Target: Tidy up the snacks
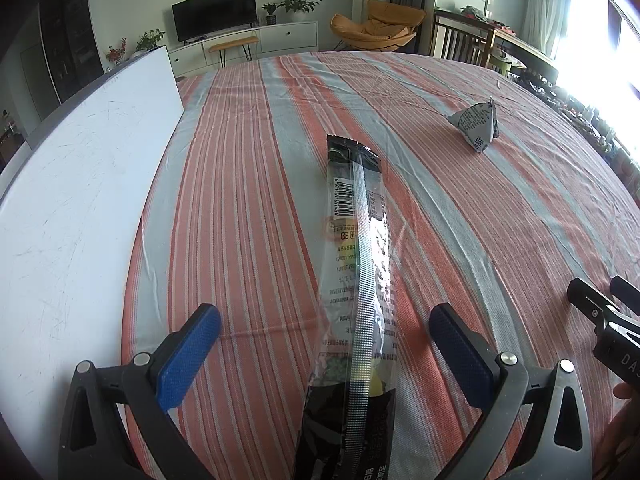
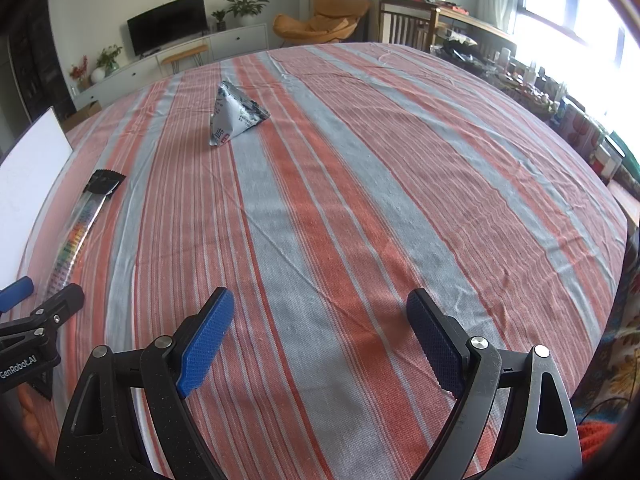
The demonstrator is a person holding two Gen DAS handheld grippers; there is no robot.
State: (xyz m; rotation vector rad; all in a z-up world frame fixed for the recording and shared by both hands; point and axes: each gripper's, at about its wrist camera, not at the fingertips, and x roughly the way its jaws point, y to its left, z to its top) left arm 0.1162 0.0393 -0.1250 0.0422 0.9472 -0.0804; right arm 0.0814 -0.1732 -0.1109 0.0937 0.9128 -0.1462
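The left gripper (image 1: 324, 320) is standing with its jaws wide apart, the long snack packet (image 1: 356, 280) lying between the blue pads without touching them, stretching up the middle of the frame on the striped tablecloth (image 1: 248, 184). The right gripper (image 2: 320, 312) is hovering spread over bare cloth, nothing between its fingers. A pyramid-shaped snack pouch (image 2: 236, 118) is sitting upright in the upper left of its view, and a white board (image 1: 80, 200) is lying at the left.

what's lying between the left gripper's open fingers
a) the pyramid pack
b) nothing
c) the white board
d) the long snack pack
d: in the left wrist view the long snack pack lies on the striped cloth between the wide-open fingers of the left gripper, its pads clear of it; the pyramid pack sits farther off.
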